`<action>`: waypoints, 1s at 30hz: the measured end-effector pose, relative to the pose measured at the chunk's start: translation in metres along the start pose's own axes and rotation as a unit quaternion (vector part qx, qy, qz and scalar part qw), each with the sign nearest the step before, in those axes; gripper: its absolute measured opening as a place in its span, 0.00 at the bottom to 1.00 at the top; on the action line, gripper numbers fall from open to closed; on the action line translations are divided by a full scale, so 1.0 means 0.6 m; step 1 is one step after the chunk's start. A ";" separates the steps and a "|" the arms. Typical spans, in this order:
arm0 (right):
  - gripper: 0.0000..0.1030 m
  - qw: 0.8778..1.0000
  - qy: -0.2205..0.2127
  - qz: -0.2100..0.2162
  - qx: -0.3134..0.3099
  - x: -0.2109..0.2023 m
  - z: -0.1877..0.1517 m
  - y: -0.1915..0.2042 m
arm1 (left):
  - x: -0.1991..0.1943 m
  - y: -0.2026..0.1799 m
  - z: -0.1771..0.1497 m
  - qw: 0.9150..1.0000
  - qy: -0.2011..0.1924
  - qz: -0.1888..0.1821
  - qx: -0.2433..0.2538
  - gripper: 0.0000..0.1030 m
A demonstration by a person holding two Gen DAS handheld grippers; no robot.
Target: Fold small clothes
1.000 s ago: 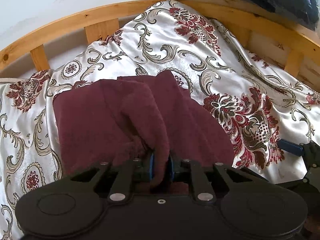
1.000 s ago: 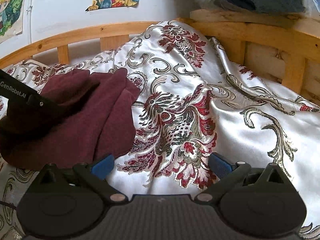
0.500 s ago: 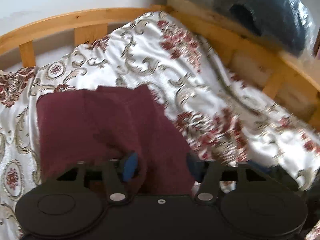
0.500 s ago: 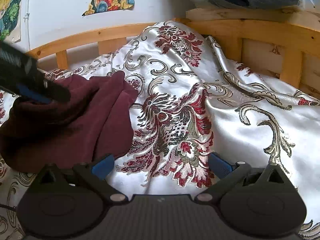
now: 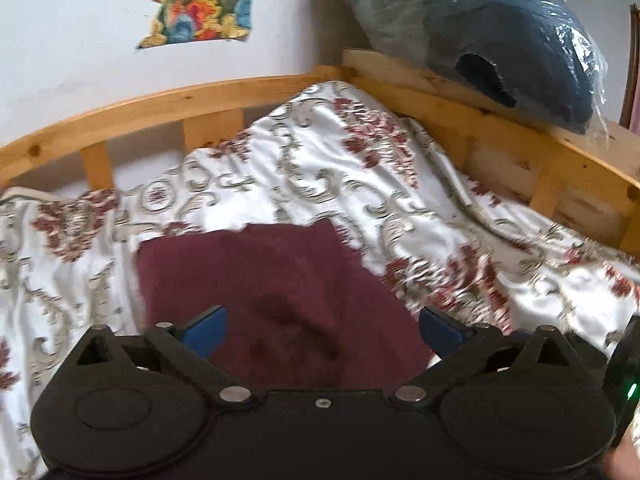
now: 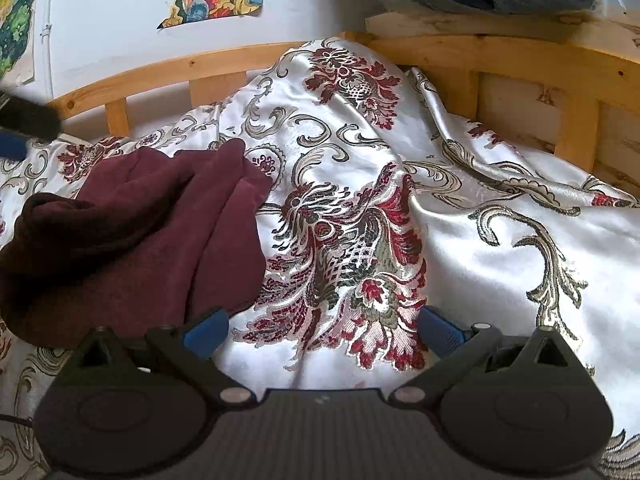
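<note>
Maroon garment lies on the patterned bedspread, folded into a rough block, fleecy surface, a few soft ridges and creases across the top. From the right wrist view the same garment sits toward the left side of the bed, bunched in thick rolls, its near edge just beside the right gripper's left finger.

Left gripper hangs over the near edge of the garment. Jaws opening, blue pads spread wide to either side; cloth lies below and between them, but neither pad presses on it. Nothing held. Picture somewhat blurred here.

Right gripper hovers above bare bedspread, to the right of the garment. Jaws wide apart, blue pads clear of any fabric, nothing between them but the red and gold floral print.

In the right wrist view, a dark blurred piece of the left gripper shows at the far left edge, above the garment.

Wooden bed rail curves round the far side of the bed. A bundle in clear plastic wrap, dark blue cloth inside, rests on the rail at the right. Colourful torn poster on the white wall behind.
</note>
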State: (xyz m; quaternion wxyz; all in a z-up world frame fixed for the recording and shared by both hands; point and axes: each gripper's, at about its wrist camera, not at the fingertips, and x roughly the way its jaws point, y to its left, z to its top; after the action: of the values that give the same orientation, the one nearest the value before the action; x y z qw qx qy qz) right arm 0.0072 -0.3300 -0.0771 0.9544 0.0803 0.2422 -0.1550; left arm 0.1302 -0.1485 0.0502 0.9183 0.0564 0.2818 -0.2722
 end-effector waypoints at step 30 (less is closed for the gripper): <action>1.00 0.967 0.043 0.247 0.047 0.122 0.187 0.063 | 0.002 0.032 -0.144 0.996 0.018 0.058 0.072 0.88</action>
State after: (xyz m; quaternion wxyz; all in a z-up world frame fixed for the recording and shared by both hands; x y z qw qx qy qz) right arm 0.1299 -0.3391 -0.0121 0.9469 0.1893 0.2479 0.0777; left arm 0.0989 -0.1106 -0.0234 0.9210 0.1437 0.2738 -0.2368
